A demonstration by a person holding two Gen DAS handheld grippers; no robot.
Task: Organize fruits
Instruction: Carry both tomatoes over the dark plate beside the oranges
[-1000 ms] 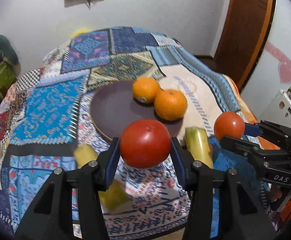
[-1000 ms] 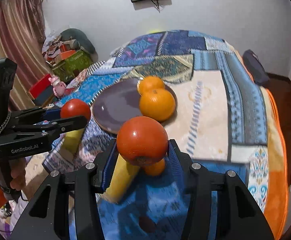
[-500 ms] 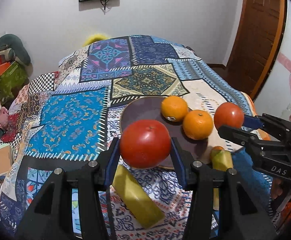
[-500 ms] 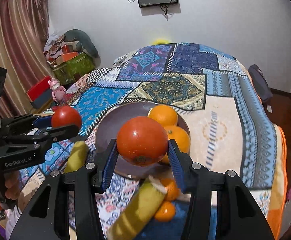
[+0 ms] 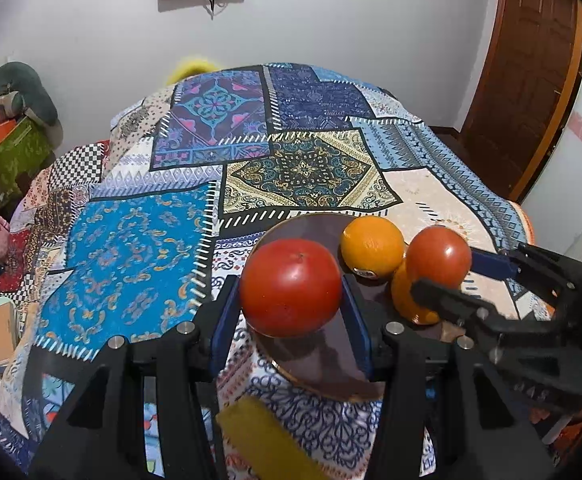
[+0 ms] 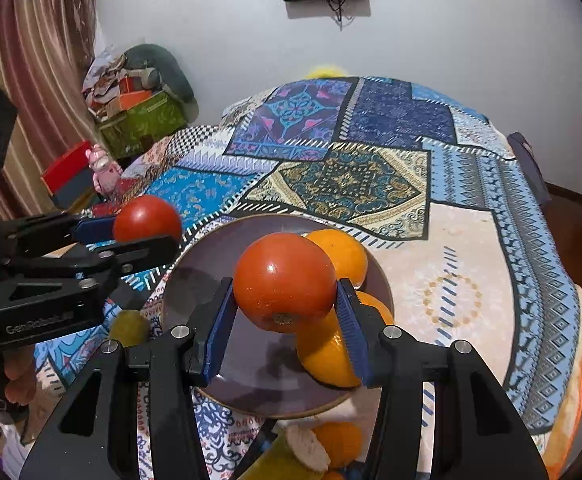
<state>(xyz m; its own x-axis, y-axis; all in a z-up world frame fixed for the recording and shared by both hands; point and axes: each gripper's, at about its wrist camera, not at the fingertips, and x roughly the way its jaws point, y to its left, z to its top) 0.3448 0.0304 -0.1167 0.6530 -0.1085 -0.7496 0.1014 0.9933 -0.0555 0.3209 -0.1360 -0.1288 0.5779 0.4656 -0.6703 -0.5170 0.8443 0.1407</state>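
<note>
My left gripper (image 5: 290, 294) is shut on a red tomato (image 5: 290, 287) and holds it above the near left part of the dark round plate (image 5: 315, 364). My right gripper (image 6: 283, 304) is shut on a second red tomato (image 6: 285, 282) above the same plate (image 6: 203, 264). Two oranges lie on the plate, one (image 6: 341, 250) behind the other (image 6: 327, 354). In the left wrist view the right gripper (image 5: 443, 276) holds its tomato (image 5: 438, 254) in front of the oranges (image 5: 371, 246). In the right wrist view the left gripper (image 6: 147, 232) holds its tomato (image 6: 147, 218) left of the plate.
The plate lies on a patchwork quilt (image 5: 139, 248) over a bed. Yellow-green bananas (image 5: 267, 440) lie on the quilt near the front edge, also in the right wrist view (image 6: 279, 460), beside a small orange (image 6: 339, 440). Boxes (image 6: 139, 120) stand far left. A wooden door (image 5: 531, 72) is at right.
Both grippers have moved forward over the bed with their tomatoes. The plate and oranges now lie directly under and behind them; the bananas have slid to the bottom edge.
</note>
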